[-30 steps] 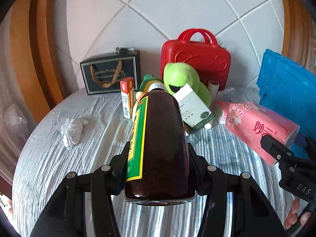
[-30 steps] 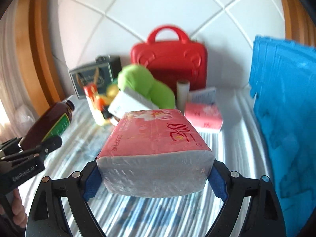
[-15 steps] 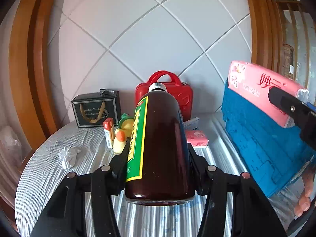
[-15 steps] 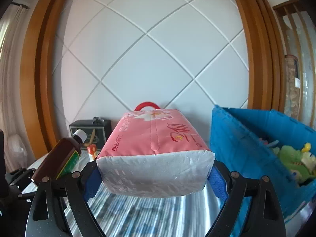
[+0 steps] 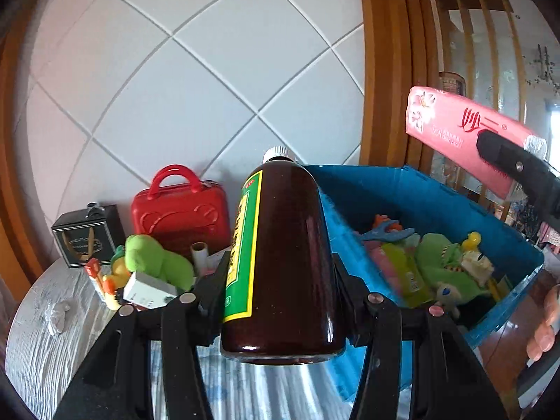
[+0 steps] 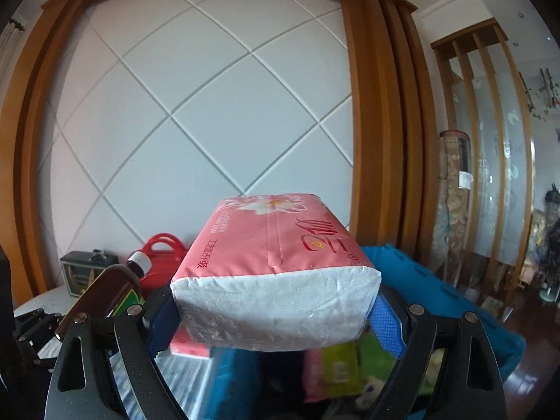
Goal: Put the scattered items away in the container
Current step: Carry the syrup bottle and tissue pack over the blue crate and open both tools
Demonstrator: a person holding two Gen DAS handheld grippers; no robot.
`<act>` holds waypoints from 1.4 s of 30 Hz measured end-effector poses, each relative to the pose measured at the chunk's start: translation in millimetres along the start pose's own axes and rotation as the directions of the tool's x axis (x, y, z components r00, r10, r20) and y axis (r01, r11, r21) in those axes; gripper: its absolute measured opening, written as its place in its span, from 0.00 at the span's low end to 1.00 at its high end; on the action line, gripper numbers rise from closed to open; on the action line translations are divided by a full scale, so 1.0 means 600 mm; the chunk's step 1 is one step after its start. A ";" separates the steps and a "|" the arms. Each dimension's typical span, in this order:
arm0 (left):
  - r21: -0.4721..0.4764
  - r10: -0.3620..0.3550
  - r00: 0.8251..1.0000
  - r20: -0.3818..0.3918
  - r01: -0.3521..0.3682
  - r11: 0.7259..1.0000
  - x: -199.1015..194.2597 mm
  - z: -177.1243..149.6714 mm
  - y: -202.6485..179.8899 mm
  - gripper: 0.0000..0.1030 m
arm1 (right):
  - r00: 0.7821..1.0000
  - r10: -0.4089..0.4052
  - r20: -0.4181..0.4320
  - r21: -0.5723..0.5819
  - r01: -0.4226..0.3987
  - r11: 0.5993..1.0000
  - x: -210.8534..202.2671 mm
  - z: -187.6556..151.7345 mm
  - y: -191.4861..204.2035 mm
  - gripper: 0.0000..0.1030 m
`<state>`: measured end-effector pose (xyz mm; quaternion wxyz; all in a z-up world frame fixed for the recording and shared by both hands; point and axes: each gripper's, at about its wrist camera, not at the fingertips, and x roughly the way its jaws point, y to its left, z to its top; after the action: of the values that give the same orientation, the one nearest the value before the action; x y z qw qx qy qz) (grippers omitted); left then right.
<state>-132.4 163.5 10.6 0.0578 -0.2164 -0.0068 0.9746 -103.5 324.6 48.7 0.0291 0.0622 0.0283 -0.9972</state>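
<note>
My left gripper (image 5: pixel 280 273) is shut on a dark brown bottle (image 5: pixel 283 262) with a green and yellow label and a white cap, held up by the near left rim of the blue crate (image 5: pixel 413 192). My right gripper (image 6: pixel 273 301) is shut on a pink tissue pack (image 6: pixel 273 252) and holds it high above the crate (image 6: pixel 437 297). The pack (image 5: pixel 462 133) and the bottle (image 6: pixel 105 290) each show in the other wrist view. The crate holds green plush toys (image 5: pixel 444 262), a yellow duck and packets.
On the round grey-white table (image 5: pixel 42 350) stand a red case (image 5: pixel 182 210), a black gift bag (image 5: pixel 87 234), a green plush (image 5: pixel 154 262), a white box (image 5: pixel 147 290), a paper roll, small toys and a crumpled white glove (image 5: pixel 59 315).
Both grippers have lifted and swung right from the table toward the blue crate, carrying the bottle and the tissue pack. The crate's inside has come into view.
</note>
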 end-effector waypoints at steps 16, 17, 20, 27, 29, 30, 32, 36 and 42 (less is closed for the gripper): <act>0.016 -0.017 0.857 -0.514 0.030 0.999 0.377 0.105 -0.287 0.49 | 0.863 -0.009 -0.506 -0.029 -0.007 1.000 0.361 -0.067 -0.317 0.88; 0.026 -0.006 0.836 -0.549 0.024 0.999 0.394 0.092 -0.292 0.49 | 0.833 -0.013 -0.553 -0.044 -0.014 0.999 0.381 -0.088 -0.320 0.88; 0.014 -0.006 0.759 -0.651 0.019 1.000 0.436 0.064 -0.295 0.49 | 0.769 -0.036 -0.638 -0.088 -0.026 0.996 0.410 -0.128 -0.330 0.88; 0.021 -0.003 0.706 -0.708 0.025 0.999 0.461 0.036 -0.301 0.50 | 0.620 -0.089 -0.780 -0.165 -0.067 0.984 0.449 -0.192 -0.324 0.90; 0.023 -0.011 0.701 -0.713 0.039 0.999 0.461 0.034 -0.306 0.56 | 0.601 -0.097 -0.793 -0.181 -0.080 0.980 0.449 -0.203 -0.320 0.93; 0.028 -0.010 0.702 -0.712 0.042 0.999 0.463 0.036 -0.307 0.63 | 0.590 -0.103 -0.801 -0.190 -0.087 0.978 0.451 -0.211 -0.320 0.95; 0.045 0.002 0.712 -0.702 0.042 0.998 0.461 0.038 -0.313 0.68 | 0.582 -0.101 -0.807 -0.187 -0.090 0.978 0.448 -0.212 -0.317 1.00; 0.056 0.017 0.734 -0.679 0.028 0.998 0.448 0.048 -0.310 0.71 | 0.573 -0.098 -0.814 -0.187 -0.098 0.977 0.448 -0.215 -0.318 1.00; 0.055 0.025 0.782 -0.623 0.012 0.998 0.401 0.071 -0.292 0.71 | 0.617 -0.085 -0.782 -0.171 -0.082 0.982 0.434 -0.186 -0.326 1.00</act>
<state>-347.6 365.9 -45.5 0.0593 -0.5246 0.0406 0.8483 -359.6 512.2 -84.1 0.0189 0.4890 0.1332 -0.8618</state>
